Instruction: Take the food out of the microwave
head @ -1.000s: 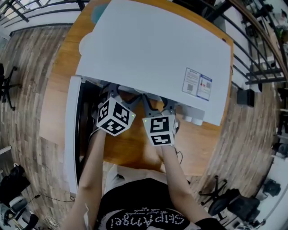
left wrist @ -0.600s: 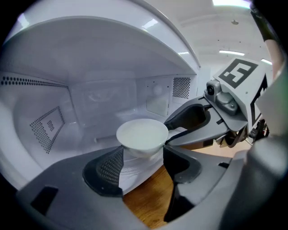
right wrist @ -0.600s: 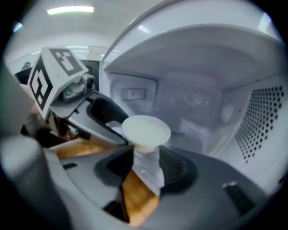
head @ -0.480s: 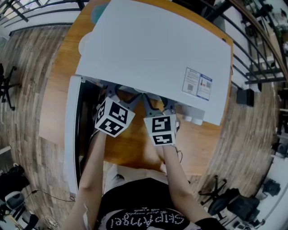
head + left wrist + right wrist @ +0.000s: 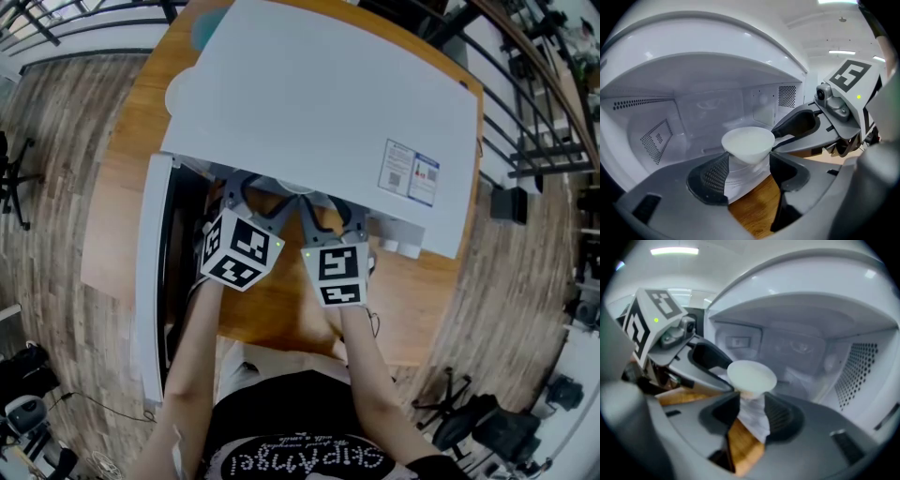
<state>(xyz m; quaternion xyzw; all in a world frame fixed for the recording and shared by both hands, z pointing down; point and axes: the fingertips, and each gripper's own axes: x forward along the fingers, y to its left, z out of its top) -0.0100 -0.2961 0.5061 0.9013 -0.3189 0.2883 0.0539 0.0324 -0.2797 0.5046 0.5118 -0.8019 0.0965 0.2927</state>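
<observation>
The white bowl (image 5: 748,142) stands upright, mouth up, just inside the microwave (image 5: 319,112) front edge; it is round, with no long axis. The left gripper (image 5: 747,163) and right gripper (image 5: 753,404) flank it at the microwave's mouth. Their jaws are apart and have just been closing, with the bowl in each gap at the tips. The door (image 5: 150,272) hangs wide at the microwave's left, and the chamber lies open behind the bowl.
</observation>
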